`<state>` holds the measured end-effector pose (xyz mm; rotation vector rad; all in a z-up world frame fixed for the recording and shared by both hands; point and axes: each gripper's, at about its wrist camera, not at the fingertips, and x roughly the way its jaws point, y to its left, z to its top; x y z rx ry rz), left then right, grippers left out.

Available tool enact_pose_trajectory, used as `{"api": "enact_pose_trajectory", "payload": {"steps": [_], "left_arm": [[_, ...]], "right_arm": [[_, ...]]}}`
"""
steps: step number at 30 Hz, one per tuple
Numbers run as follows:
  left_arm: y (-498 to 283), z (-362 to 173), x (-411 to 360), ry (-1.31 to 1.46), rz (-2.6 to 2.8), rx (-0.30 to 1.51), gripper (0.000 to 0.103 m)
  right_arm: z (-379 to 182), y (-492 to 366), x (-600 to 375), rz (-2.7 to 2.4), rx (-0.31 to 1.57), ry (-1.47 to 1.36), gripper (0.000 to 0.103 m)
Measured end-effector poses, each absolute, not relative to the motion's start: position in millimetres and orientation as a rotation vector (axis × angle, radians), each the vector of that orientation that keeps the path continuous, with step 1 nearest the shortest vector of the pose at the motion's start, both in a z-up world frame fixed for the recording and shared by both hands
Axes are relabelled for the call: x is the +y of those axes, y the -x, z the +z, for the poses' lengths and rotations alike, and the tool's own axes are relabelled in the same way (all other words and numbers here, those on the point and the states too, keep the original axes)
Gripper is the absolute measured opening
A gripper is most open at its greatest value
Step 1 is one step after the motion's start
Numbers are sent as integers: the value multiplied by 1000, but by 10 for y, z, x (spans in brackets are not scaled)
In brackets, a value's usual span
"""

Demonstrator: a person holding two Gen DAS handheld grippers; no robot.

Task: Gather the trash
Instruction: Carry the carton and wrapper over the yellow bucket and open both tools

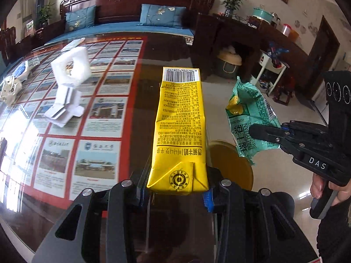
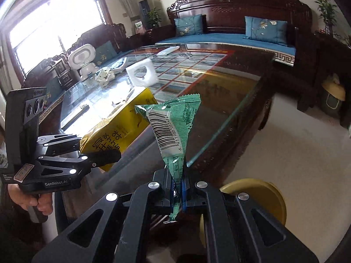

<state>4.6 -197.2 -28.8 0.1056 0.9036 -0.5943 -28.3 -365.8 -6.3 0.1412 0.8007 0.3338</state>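
Yellow carton (image 1: 178,129) sits clamped in my left gripper (image 1: 175,194), jaws closed on its folded end; my right gripper (image 2: 176,194) is pinched shut on the green wrapper (image 2: 173,127). Both pieces hang over the glass table's (image 2: 219,100) near edge, with a yellow bin (image 2: 258,195) on the floor at about five o'clock. I'd carry both over the bin's mouth, tips down, before letting go. Only the left view shows white foam (image 1: 70,65) at ten o'clock; only the right shows the wrapper's barcode.
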Motion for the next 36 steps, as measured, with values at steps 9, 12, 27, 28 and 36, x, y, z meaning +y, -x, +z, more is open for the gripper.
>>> {"api": "enact_pose_trajectory", "payload": {"steps": [9, 12, 27, 28, 36], "left_arm": [[-32, -538, -2942, -220, -688, 966, 39], [-8, -632, -3245, -260, -723, 987, 39], [-178, -1205, -4279, -421, -761, 1101, 57], [-197, -1219, -4293, -426, -756, 1100, 57], [-270, -1210, -4154, -396, -724, 1110, 58]], "right_arm": [[-356, 730, -4525, 197, 835, -202, 5], [-489, 849, -4782, 153, 859, -230, 5], [-1025, 1003, -5528, 63, 935, -344, 5], [-1066, 1001, -5550, 60, 943, -351, 5], [-1189, 913, -5520, 84, 981, -347, 5]]}}
